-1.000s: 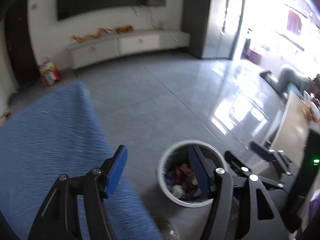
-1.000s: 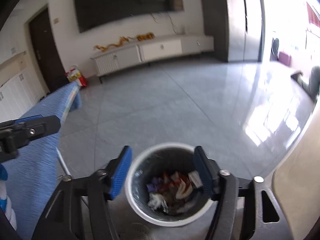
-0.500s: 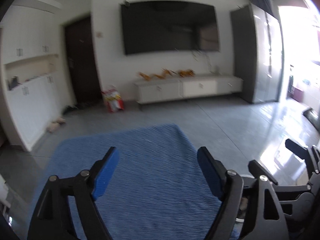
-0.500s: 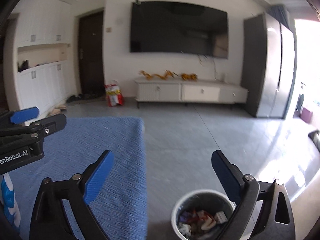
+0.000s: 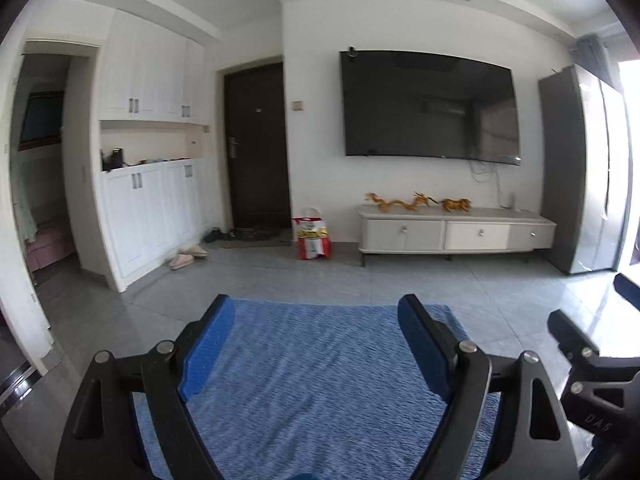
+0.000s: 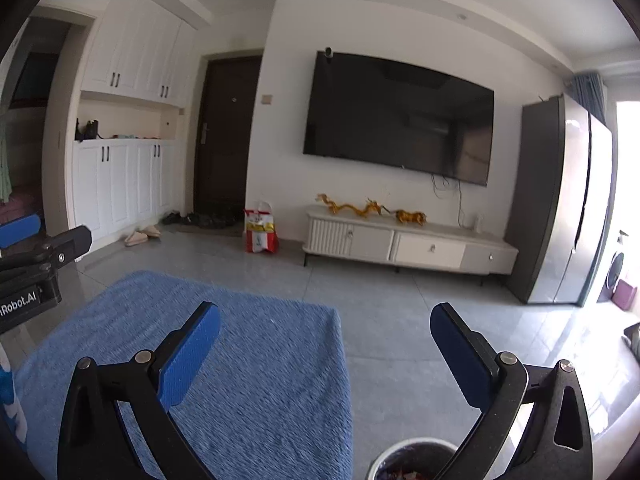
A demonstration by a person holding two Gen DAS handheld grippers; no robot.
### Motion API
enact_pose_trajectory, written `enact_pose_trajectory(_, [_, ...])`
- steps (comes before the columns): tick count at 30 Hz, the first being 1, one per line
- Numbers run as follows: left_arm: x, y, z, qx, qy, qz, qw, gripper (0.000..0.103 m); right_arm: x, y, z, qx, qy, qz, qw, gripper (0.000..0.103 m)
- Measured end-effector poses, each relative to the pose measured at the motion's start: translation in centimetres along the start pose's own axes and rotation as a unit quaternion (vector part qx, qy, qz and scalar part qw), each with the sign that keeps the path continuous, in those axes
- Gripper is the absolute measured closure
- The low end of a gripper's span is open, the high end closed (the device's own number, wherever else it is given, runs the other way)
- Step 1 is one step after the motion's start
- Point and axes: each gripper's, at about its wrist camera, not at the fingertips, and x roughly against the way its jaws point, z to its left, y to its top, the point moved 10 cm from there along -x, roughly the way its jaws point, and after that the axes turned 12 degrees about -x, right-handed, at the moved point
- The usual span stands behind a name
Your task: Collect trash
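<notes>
My left gripper (image 5: 316, 344) is open and empty, held level above a blue textured cloth surface (image 5: 320, 380). My right gripper (image 6: 326, 348) is open and empty, over the right edge of the same blue surface (image 6: 240, 360). The rim of a white trash bin (image 6: 412, 460) with wrappers inside shows at the bottom of the right wrist view, below and between the jaws. The bin is out of the left wrist view. No loose trash shows on the blue surface.
Grey tile floor (image 6: 420, 320) lies beyond. A white TV cabinet (image 5: 456, 232) with gold dragon figures stands under a wall TV (image 5: 432, 108). A red and yellow bag (image 5: 314, 236) sits by the dark door. The right gripper shows at the left wrist view's right edge (image 5: 584, 356).
Both grippers have tilted up from looking down into the trash bin to looking level across the room. The bin has dropped to the bottom edge of the right view. Both stay open.
</notes>
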Motion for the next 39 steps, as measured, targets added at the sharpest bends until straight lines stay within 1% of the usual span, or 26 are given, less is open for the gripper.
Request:
enact_pose_trajectory(5, [1.2, -0.6, 2.4, 0.006, 0.036, 0.000, 0.9993, 0.017, 1.3, 1.0, 1.7, 0.001, 0.003, -0.019, 1.000, 0.000])
enact_pose_trajectory(8, [1.7, -0.6, 3.0, 0.011, 0.039, -0.004, 0.9992, 0.016, 1.9, 1.4, 2.0, 0.001, 0.002, -0.026, 1.000, 0.000])
enact_pose_trajectory(14, [3.4, -0.8, 3.6, 0.025, 0.051, -0.019, 0.9982, 0.011, 3.3, 1.9, 2.2, -0.007, 0.000, -0.041, 0.999, 0.000])
enact_pose_trajectory(18, [3.6, -0.8, 3.7, 0.019, 0.060, -0.024, 0.9977, 0.011, 3.7, 1.9, 2.0, -0.009, -0.005, -0.045, 0.999, 0.000])
enact_pose_trajectory(24, [3.8, -1.0, 2.9, 0.008, 0.064, -0.028, 0.9975, 0.011, 4.0, 1.5, 1.8, -0.015, -0.007, -0.044, 0.999, 0.000])
enact_pose_trajectory(39, [3.7, -1.1, 3.2, 0.004, 0.068, -0.028, 0.9973, 0.011, 4.1, 1.3, 2.1, -0.017, -0.008, -0.044, 0.999, 0.000])
